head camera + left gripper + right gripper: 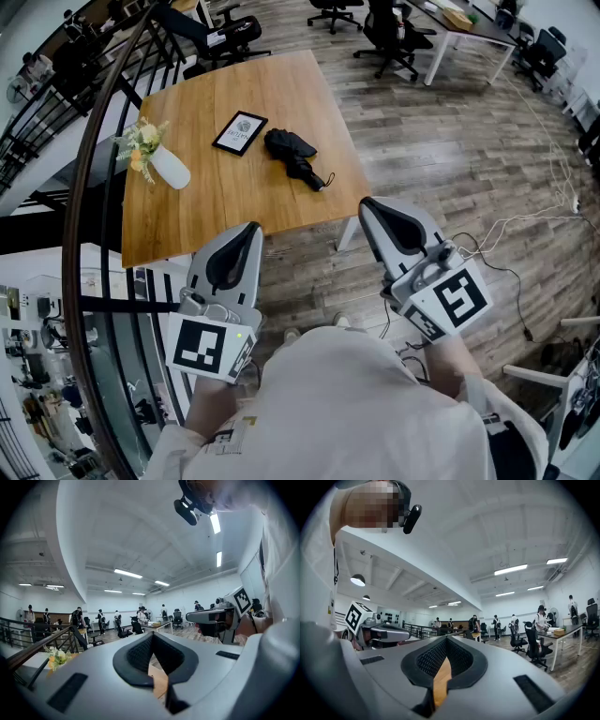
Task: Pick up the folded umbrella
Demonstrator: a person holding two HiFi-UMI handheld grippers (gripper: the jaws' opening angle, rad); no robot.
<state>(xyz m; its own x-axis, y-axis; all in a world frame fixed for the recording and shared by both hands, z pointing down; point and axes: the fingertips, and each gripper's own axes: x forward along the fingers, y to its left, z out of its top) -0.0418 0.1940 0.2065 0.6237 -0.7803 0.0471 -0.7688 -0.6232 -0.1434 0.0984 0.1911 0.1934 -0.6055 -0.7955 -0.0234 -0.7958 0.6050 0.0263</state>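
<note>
The folded black umbrella [292, 153] lies on the wooden table [216, 202], towards its right side, with its strap end pointing to the table's near right corner. Both grippers hover level in front of the table's near edge, well short of the umbrella. My left gripper [252, 228] is shut with nothing in it, its tips [152, 635] meeting. My right gripper [366, 202] is shut and empty too, its tips [446, 638] closed. Neither gripper view shows the umbrella; only a strip of table wood shows between the jaws.
A black-framed card [240, 131] lies left of the umbrella, and a white vase with flowers [161, 161] stands at the table's left. A curved dark railing [89, 178] runs along the left. Office chairs [392, 33] and a desk stand beyond; cables [525, 220] trail on the floor at right.
</note>
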